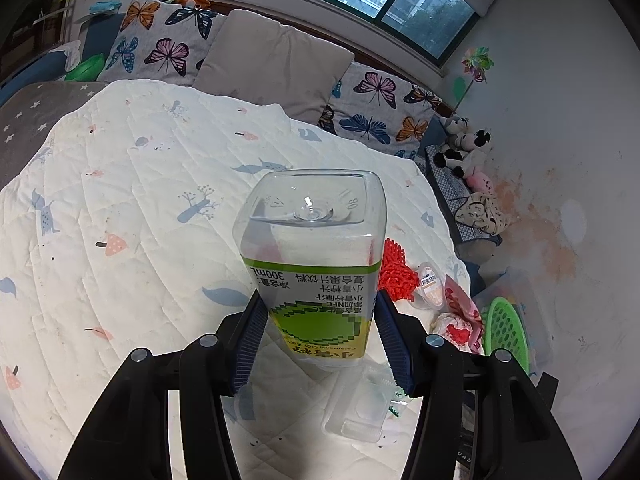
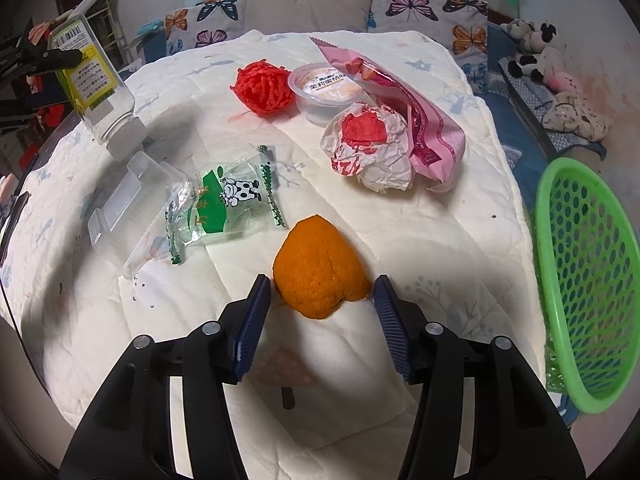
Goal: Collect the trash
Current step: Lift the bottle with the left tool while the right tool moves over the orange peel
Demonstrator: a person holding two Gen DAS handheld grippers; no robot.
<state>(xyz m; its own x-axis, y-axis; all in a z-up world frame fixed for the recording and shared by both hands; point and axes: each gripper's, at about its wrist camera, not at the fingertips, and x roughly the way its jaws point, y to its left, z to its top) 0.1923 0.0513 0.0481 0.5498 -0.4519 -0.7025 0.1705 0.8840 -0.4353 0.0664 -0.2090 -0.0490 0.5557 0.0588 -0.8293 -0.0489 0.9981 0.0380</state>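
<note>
Holding an upended juice bottle (image 1: 316,264) clamped in my left gripper (image 1: 320,320), I bracket a piece of orange peel (image 2: 320,272) with my right gripper (image 2: 320,300), its jaws part-open either side of the peel's near end, pads seemingly not yet pressing. The peel lies straight ahead on the quilt (image 2: 420,208), long axis running away from the fingers. Off to that gripper's right waits the green basket (image 2: 588,264), nearer this hand.

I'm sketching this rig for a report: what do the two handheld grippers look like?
Both the left gripper and right gripper look alike: glossy black plastic linkage arms with round silver pivot bolts, ending in two flat dark-blue ribbed pads. No cables or sleeves show.
</note>
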